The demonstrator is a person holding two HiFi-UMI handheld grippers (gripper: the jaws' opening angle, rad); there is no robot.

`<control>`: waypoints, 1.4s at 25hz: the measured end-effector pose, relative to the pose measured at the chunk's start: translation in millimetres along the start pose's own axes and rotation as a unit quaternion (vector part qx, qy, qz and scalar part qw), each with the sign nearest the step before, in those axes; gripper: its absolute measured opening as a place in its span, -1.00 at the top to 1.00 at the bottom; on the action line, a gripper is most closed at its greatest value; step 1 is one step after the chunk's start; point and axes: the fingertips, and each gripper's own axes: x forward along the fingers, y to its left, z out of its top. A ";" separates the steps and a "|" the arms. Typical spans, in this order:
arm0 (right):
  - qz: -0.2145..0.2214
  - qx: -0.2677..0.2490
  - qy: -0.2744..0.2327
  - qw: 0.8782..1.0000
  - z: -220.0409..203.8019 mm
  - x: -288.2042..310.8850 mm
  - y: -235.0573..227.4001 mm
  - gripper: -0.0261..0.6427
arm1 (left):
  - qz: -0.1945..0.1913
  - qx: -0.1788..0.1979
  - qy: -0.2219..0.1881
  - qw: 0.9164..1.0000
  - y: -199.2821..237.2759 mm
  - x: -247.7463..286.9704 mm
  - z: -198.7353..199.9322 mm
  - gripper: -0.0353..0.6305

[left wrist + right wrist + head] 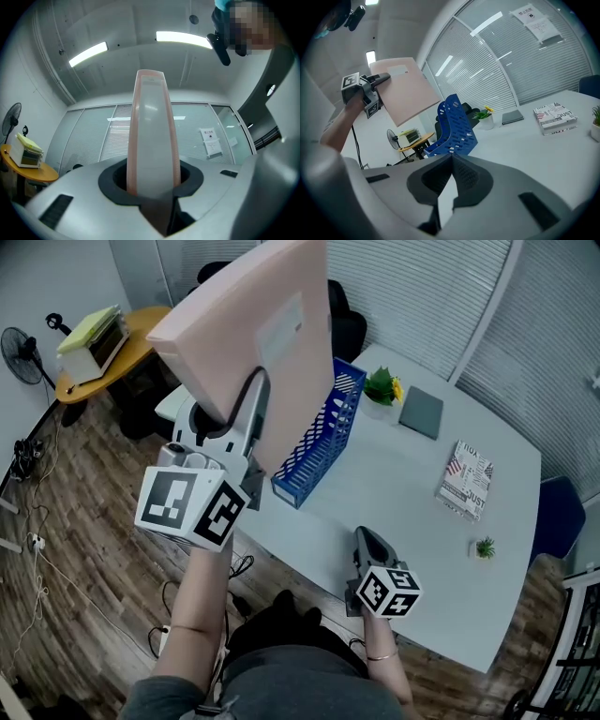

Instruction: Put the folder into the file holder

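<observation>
Folder (pixel 248 334), pink, clamped by its lower edge in the left tool (pixel 246 409); long axis rises up and away from the jaws. Blue file holder (pixel 323 442) stands beyond that tool on the tabletop (pixel 412 521). Right tool (pixel 451 157) closed, empty.

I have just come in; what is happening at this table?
A person works with a gripper in each hand. The left gripper is clamped on a pink folder and holds it up in the air, near the blue file holder on the white table. The folder is not yet in the holder. The right gripper is shut and empty, by the table's near edge.
</observation>
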 end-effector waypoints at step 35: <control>-0.089 0.029 0.003 0.996 -3.5 9.0 -32.2 0.90 | -0.038 -0.029 0.055 0.997 7.0 40.6 -145.0 0.43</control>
